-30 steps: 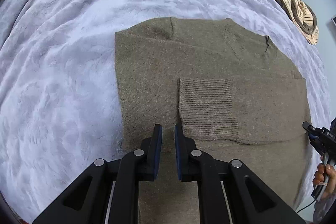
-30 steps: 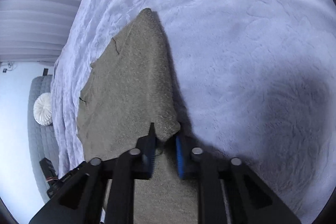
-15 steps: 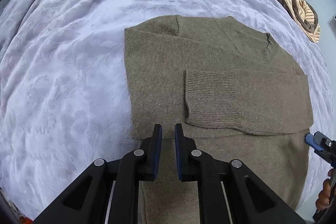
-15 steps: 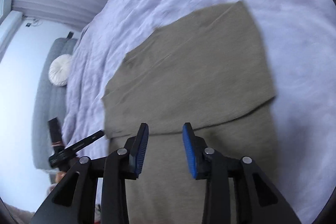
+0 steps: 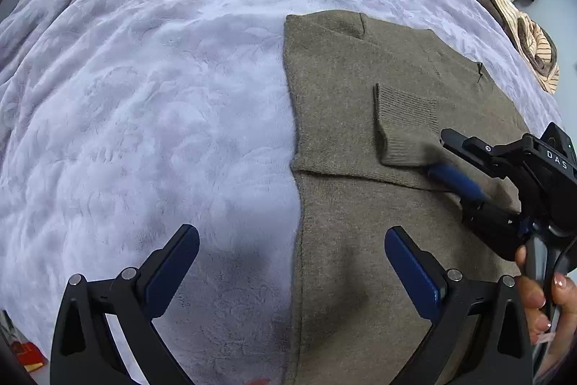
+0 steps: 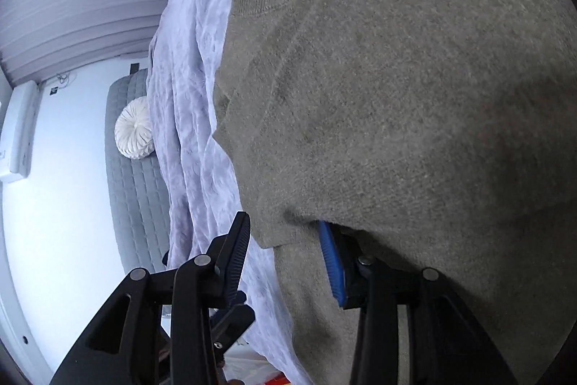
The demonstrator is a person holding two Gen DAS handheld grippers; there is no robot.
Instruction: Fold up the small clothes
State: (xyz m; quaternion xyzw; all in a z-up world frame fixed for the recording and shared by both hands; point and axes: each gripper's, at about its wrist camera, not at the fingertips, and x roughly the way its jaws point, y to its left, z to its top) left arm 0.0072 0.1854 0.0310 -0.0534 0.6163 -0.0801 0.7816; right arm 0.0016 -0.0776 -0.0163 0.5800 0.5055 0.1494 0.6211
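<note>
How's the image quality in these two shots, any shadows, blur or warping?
Left wrist view: sharp, heavy fisheye bending, a soft shadow on the blanket near the left gripper. Right wrist view: sweater fills the frame, dark toward the lower right, room at left bright and washed out.

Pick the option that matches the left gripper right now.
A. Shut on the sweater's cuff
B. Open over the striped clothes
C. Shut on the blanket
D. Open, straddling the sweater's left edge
D: the left gripper is wide open, one finger over the blanket, the other over the sweater.
</note>
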